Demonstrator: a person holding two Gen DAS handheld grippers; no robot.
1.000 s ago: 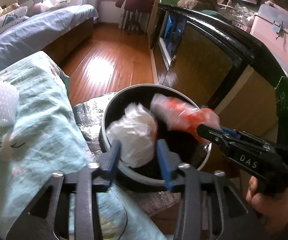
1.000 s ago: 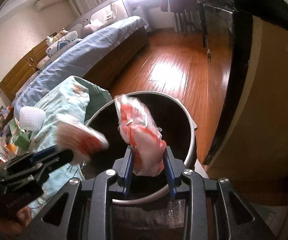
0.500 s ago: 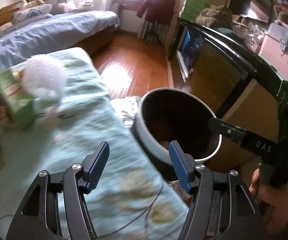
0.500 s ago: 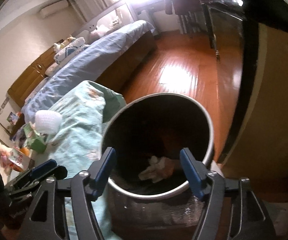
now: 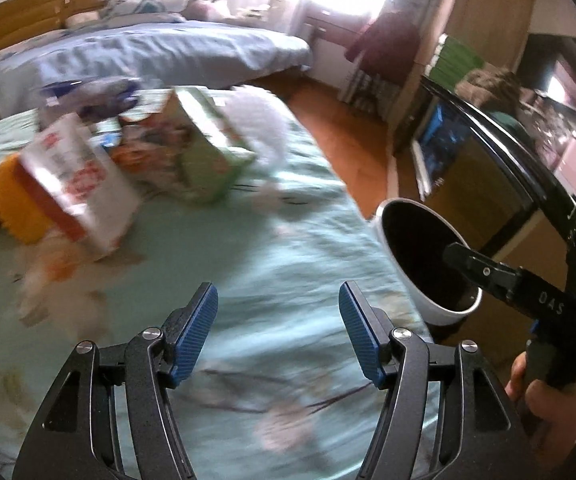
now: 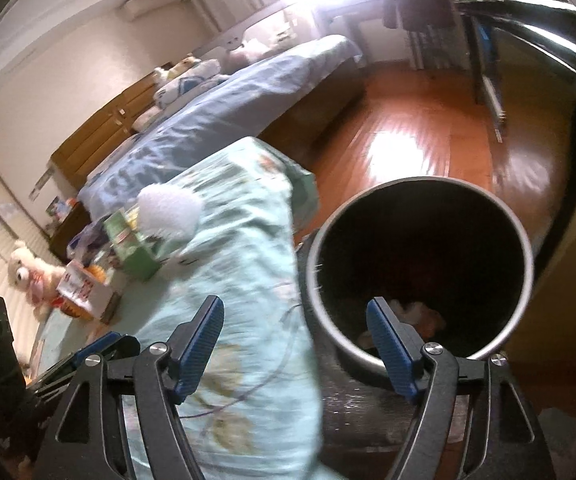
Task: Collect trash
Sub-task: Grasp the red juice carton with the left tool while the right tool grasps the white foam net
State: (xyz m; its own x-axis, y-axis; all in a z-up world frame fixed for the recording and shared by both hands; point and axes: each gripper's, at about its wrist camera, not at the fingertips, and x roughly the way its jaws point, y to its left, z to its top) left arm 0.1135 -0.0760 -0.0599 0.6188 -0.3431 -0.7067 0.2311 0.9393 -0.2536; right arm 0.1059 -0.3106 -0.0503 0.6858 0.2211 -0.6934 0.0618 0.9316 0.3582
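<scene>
Left wrist view: pale green tablecloth [image 5: 288, 248] fills the frame centre; blurred cartons [image 5: 191, 148] lie at upper left, the trash bin [image 5: 428, 308] at centre right. Left gripper [image 5: 277, 332], bottom centre, has its jaws apart, holding nothing. Right wrist view: right gripper [image 6: 296, 344] likewise spread and empty at the bin rim [image 6: 528, 240]; crumpled trash [image 6: 412, 312] lies inside the bin, lower right.

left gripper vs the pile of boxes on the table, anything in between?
Nothing: in the left wrist view only bare teal tablecloth lies between the open left gripper and the white carton.
</scene>
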